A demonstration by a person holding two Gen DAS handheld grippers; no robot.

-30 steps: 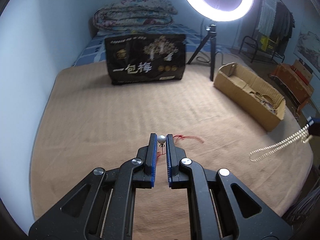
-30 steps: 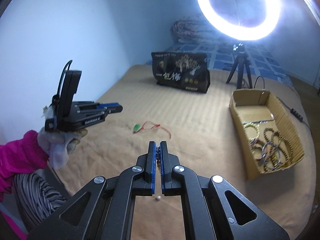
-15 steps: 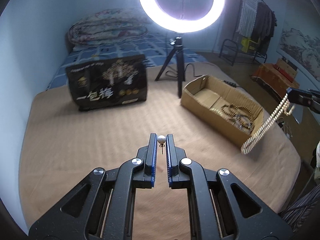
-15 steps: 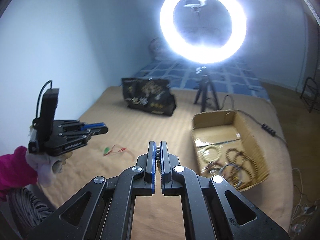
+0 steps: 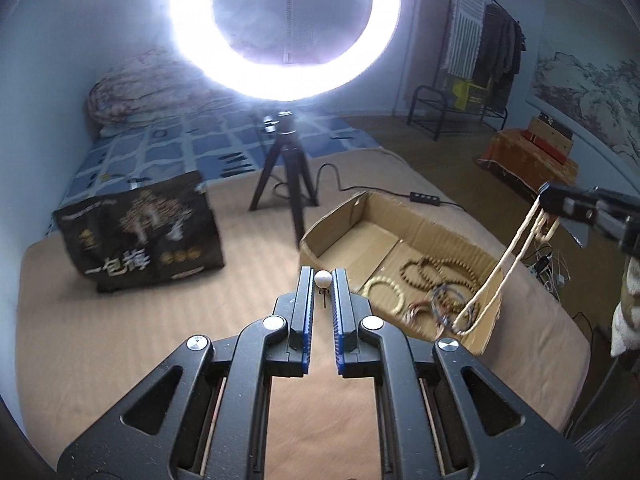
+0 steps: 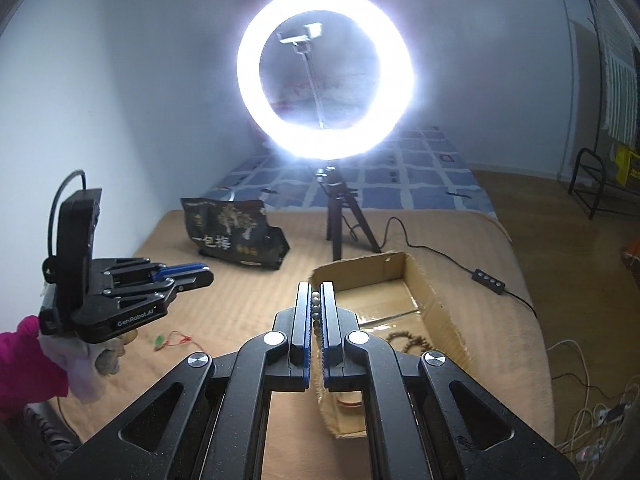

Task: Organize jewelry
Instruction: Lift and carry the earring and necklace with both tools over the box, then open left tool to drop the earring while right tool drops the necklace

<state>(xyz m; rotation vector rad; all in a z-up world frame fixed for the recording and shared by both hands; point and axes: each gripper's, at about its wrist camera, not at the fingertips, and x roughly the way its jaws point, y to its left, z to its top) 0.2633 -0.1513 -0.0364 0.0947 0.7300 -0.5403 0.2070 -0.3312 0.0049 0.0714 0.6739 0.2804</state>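
Taking the cardboard box [image 5: 408, 240] as the mark, and going from left to right. Far left of it, on the tan bed [image 5: 120, 340], stands a black bag [image 5: 140, 236] with gold print. Between bag and box rises the tripod [image 5: 288, 176] of a ring light [image 5: 286, 28], its cable running behind the box. On the bed left of the box, seen from the right wrist, lies a red cord with a green bead [image 6: 168, 339]. The left tongs [image 5: 323, 280] hover just left of the box's near corner, pinching a white pearl earring [image 5: 323, 279] at the tips, its pin hanging down in the narrow gap. Inside the box lie bead bracelets [image 5: 424, 276] and a pale ring of beads [image 5: 385, 288]. The right tongs [image 6: 316, 300] are above the box's near right side, pressed on a cream bead strand [image 5: 504, 268] whose loop hangs down into the box among the bracelets. Right of the box, off the bed, stands a clothes rack [image 5: 476, 52]
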